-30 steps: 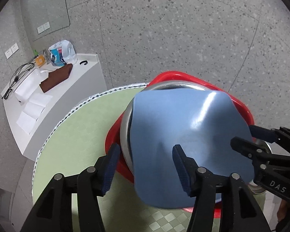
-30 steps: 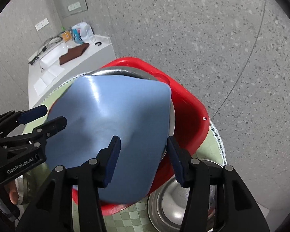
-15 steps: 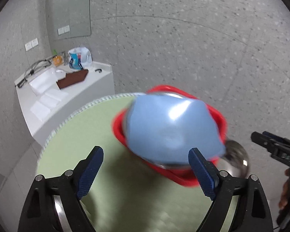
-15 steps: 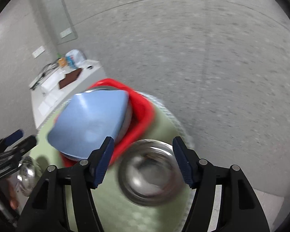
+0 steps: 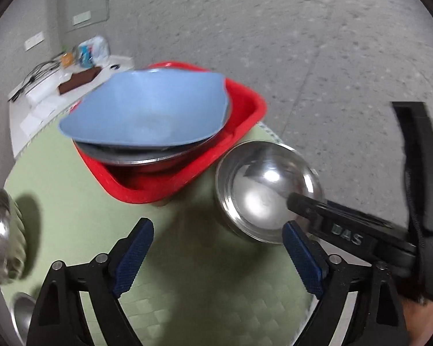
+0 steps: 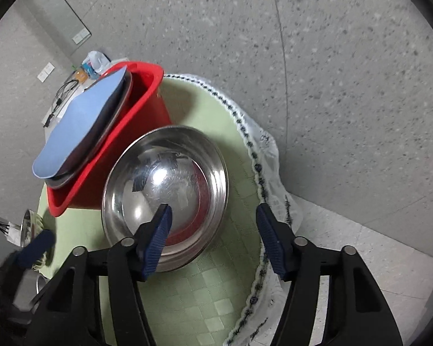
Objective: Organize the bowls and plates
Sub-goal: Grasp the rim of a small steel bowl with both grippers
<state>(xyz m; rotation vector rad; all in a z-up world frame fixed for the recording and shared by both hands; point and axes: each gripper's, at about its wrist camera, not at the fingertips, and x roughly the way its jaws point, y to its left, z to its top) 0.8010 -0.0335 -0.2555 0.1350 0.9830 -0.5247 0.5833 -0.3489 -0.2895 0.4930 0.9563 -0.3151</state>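
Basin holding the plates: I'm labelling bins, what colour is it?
Red basin, clearest in the left wrist view.

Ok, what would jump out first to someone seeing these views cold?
The red basin on the green table, with a big blue plate lying tilted on steel dishes inside it. Right beside the basin sits a shiny steel bowl; the right gripper, jaws open, has one finger over its rim.
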